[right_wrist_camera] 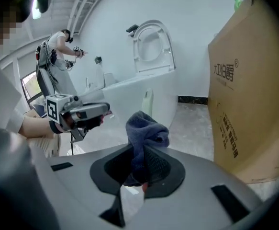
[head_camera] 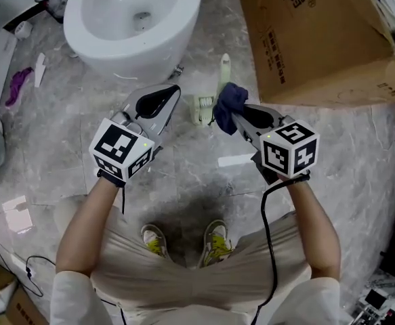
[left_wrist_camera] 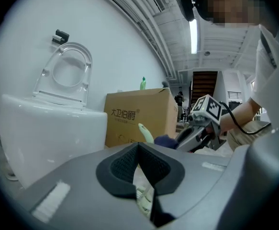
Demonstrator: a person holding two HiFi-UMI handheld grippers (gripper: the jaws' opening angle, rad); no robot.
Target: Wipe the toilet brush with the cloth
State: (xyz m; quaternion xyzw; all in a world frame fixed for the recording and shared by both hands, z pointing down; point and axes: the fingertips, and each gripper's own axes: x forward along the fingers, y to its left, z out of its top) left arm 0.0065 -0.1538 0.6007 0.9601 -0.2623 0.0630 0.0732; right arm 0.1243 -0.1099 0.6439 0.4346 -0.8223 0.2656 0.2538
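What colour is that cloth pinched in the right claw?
Dark blue. The right gripper view shows the cloth best.

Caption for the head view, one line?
Right gripper holds a blue cloth near the toilet brush; left gripper shut.

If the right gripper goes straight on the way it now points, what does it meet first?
Most likely the toilet brush, which stands just beyond the cloth held in the right gripper; the gap between them is hard to judge.

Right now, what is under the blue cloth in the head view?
The pale toilet brush: its handle tip and its base show beside the cloth; the stretch between them is covered.
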